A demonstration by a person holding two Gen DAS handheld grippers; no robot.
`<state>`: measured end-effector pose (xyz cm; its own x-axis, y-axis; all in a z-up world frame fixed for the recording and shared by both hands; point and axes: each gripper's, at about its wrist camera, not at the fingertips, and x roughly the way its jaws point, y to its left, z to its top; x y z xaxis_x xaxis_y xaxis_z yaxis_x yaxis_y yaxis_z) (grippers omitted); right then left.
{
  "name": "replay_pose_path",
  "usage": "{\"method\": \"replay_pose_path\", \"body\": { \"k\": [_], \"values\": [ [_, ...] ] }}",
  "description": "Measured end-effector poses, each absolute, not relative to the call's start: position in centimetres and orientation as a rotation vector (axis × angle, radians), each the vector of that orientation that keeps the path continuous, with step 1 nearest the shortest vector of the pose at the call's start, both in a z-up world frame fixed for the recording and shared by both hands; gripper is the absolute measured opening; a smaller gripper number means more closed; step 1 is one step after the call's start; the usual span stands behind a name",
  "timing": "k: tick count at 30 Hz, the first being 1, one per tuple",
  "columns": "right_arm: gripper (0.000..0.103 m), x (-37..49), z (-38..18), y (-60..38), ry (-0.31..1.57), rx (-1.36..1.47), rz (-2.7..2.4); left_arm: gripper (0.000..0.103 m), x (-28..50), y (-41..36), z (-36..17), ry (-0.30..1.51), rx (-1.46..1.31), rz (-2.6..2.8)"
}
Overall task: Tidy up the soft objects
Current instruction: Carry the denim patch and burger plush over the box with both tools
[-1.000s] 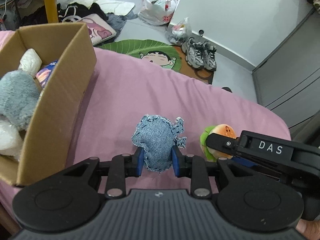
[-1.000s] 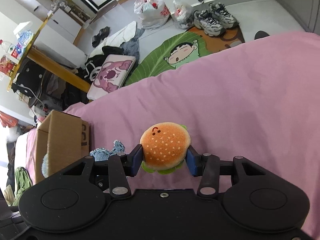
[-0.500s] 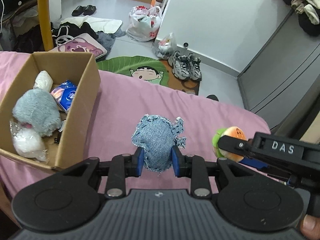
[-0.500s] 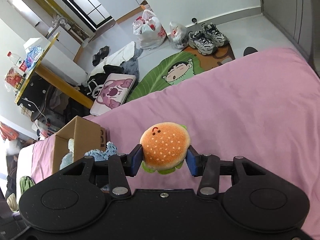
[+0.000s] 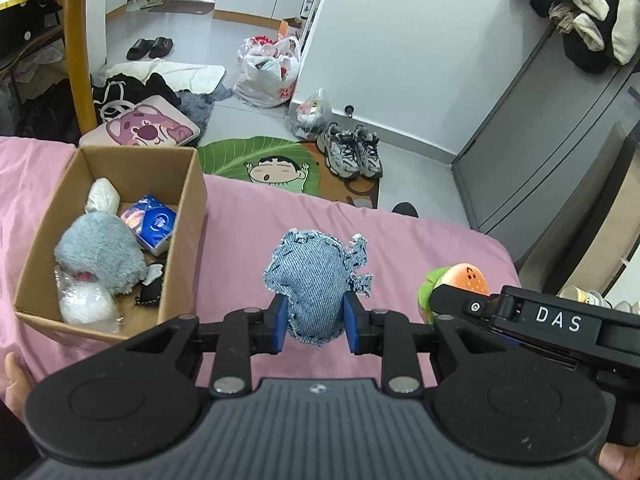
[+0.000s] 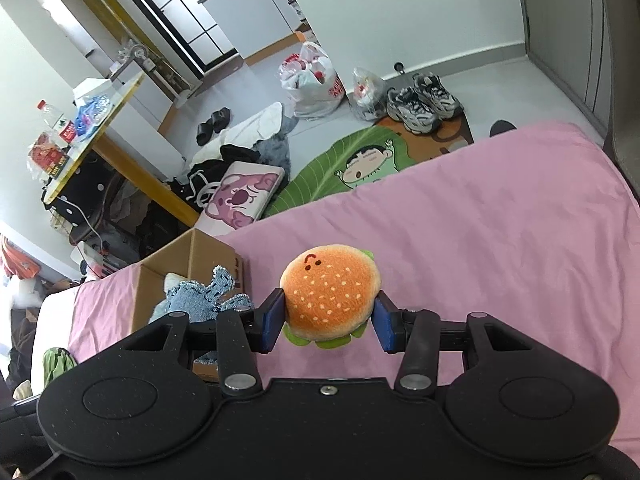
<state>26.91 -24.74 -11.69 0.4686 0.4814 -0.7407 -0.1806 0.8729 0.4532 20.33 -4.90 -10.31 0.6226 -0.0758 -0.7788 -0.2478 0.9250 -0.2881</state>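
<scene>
Both my claws have risen above the pink bed [image 5: 260, 232] since a second ago, so the box [image 5: 182, 240] at left of the left view now shows its whole inside. That suits a drop. My left claw [image 5: 314, 318] pinches the denim toy [image 5: 310, 276]; my right claw [image 6: 328, 322] pinches the burger [image 6: 330, 292], mid-frame. Only the left view shows the grey plush [image 5: 100, 258] inside; the right view shows just the box's outer corner.

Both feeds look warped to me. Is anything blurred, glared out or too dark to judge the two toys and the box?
Left wrist view: strong fisheye bending at the edges, even daylight, denim toy and cardboard box sharp, no glare. Right wrist view: same barrel distortion, tilted horizon, burger plush crisp with a soft shadow on the pink sheet; box mostly hidden.
</scene>
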Motion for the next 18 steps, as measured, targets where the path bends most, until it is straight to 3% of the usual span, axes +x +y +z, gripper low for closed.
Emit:
{"method": "replay_pose_path", "body": {
  "k": [18],
  "values": [
    [0.046,23.9,-9.0,-20.6,0.972,0.263,0.483,0.028,16.7,-0.4,-7.7,0.868,-0.376,0.097]
  ]
}}
